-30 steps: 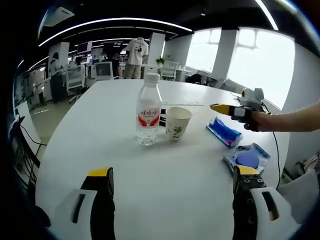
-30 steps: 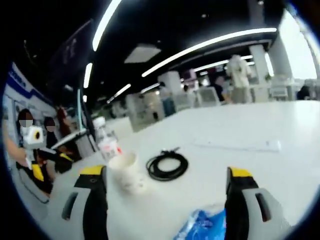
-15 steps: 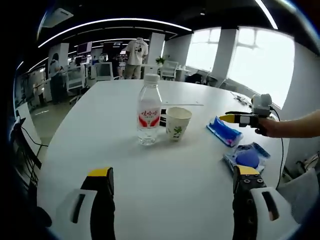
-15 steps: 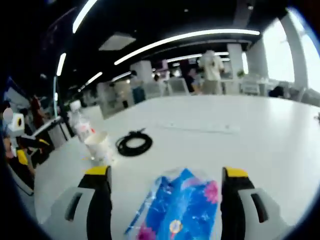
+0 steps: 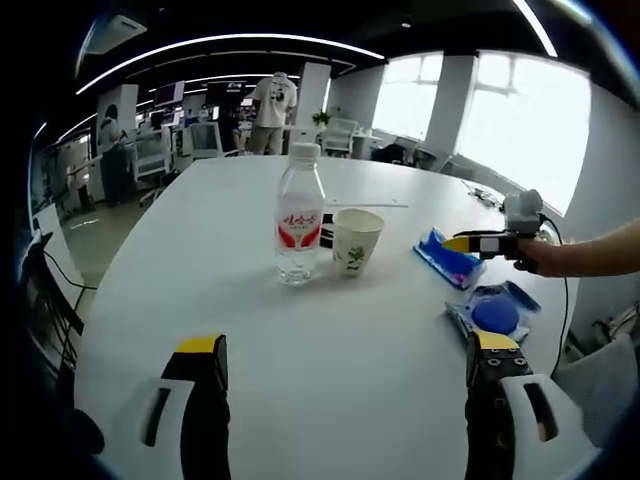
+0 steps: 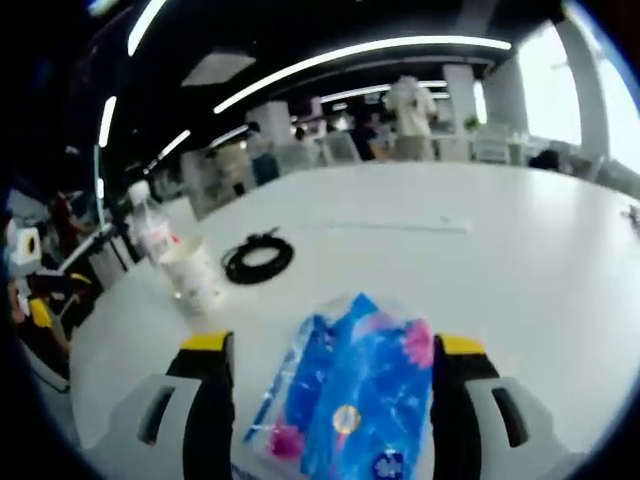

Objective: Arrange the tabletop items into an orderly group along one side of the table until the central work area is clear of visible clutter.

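Note:
A clear water bottle [image 5: 298, 225] with a red label stands upright mid-table, a paper cup [image 5: 356, 240] just to its right. Further right lie a blue packet [image 5: 447, 258] and a second blue pack [image 5: 492, 312]. My left gripper [image 5: 347, 345] is open over bare table, well short of them. The right gripper [image 5: 480, 242], held by a hand, hovers at the first packet. In the right gripper view, my right gripper [image 6: 332, 345] is open with the blue packet [image 6: 355, 390] lying between its jaws. Beyond it are the cup [image 6: 192, 275], the bottle [image 6: 150, 228] and a black cable coil [image 6: 258, 258].
A thin white strip [image 6: 400, 225] lies across the far part of the white table [image 5: 200, 300]. The left gripper [image 6: 35, 305] shows at the left edge. People, chairs and desks fill the office behind the table. A thin cable [image 5: 553, 300] hangs by the table's right edge.
My right gripper has swung round and come down to the blue packet, which now lies large between its jaws. My left gripper has stayed put and open.

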